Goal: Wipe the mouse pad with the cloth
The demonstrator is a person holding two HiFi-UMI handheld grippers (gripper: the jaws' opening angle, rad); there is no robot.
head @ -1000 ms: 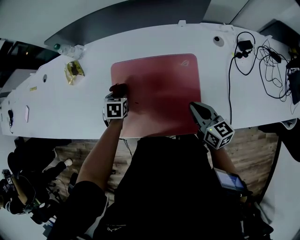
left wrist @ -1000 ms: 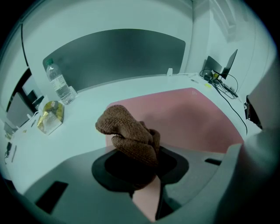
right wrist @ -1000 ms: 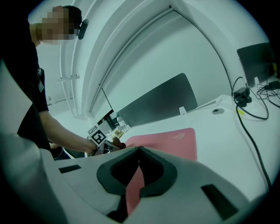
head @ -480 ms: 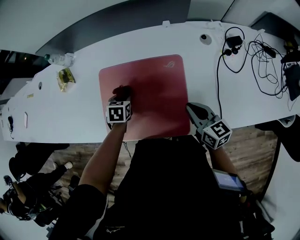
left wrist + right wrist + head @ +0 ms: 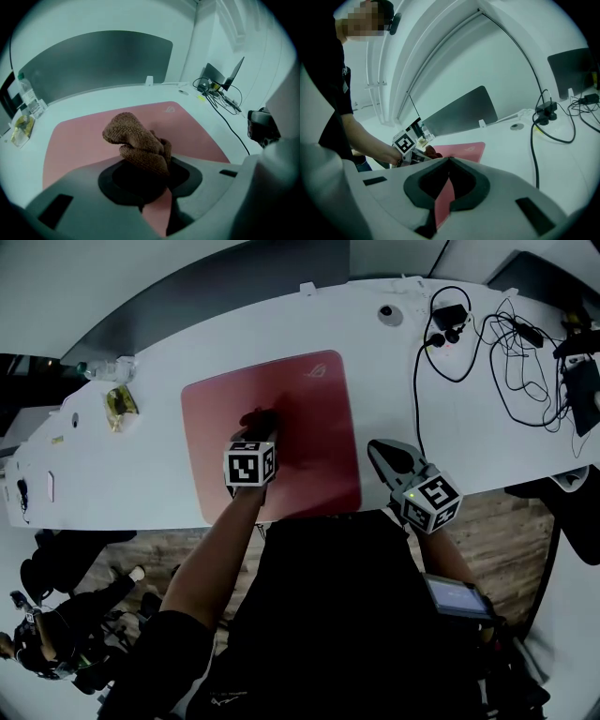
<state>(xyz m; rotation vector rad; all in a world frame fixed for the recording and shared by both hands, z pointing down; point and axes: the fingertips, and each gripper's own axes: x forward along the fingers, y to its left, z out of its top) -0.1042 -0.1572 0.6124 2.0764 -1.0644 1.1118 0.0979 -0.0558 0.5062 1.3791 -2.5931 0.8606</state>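
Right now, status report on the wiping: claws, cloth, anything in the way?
Left claw shut on brown cloth, mid mouse pad. Right claw shut, empty, just right of the pad. Nothing else on the pad; cables farther right.

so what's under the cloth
The red mouse pad lies under the cloth, which the left gripper holds bunched in its jaws. The patch of pad right beneath the cloth is covered, so contact between them can't be confirmed.
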